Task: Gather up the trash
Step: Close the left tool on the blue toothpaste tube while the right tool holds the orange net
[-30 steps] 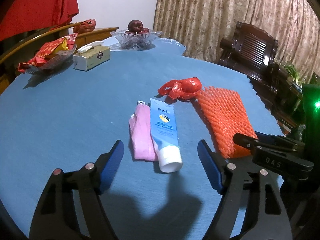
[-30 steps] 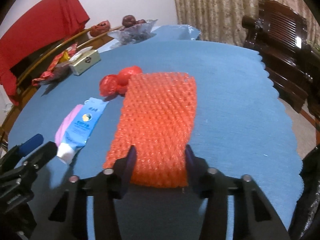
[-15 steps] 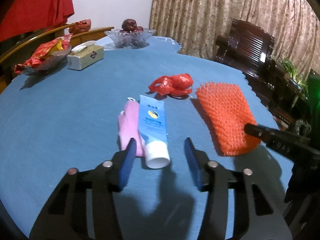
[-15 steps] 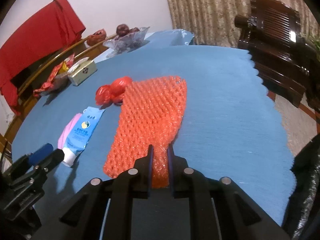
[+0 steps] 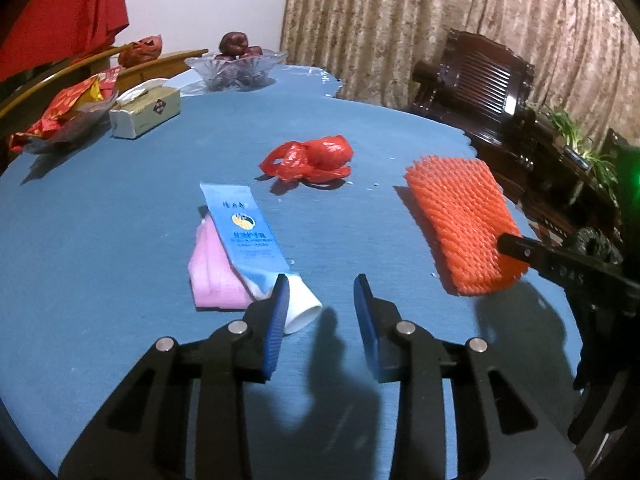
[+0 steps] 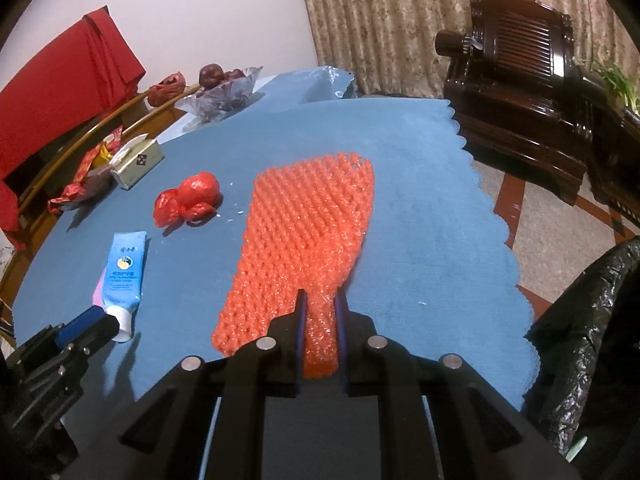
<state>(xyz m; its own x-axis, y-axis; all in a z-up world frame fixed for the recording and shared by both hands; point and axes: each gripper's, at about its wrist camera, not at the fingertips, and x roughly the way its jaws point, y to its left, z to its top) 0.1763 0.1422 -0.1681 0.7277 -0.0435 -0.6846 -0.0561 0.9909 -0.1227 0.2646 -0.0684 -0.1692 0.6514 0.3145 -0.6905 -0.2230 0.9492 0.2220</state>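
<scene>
Clamped tight, the right gripper [image 6: 318, 300] pinches the near end of the orange foam net [image 6: 308, 232], bunching it into a narrow neck between the pads, while the rest of the net fans out flat above the blue tablecloth [image 6: 420, 208]. Jaws of the left gripper [image 5: 322, 286] are closing with a gap between them; the white cap of the blue tube [image 5: 248, 240] sits just behind the left pad (whether it touches is not clear). That tube lies over a pink folded wrapper [image 5: 210, 276]. Farther back rests a crumpled red plastic bag [image 5: 310, 158], knotted and shiny.

At the table's far side a cut-glass bowl [image 5: 236, 68] holds dark red fruit [image 5: 233, 43]. Left of it stands a tissue box [image 5: 146, 112] with a tissue poking out, and beside that a shallow dish [image 5: 76, 128] piled with red and yellow packets. A black bin bag [image 6: 584, 332] hangs open at the right edge of the right wrist view.
</scene>
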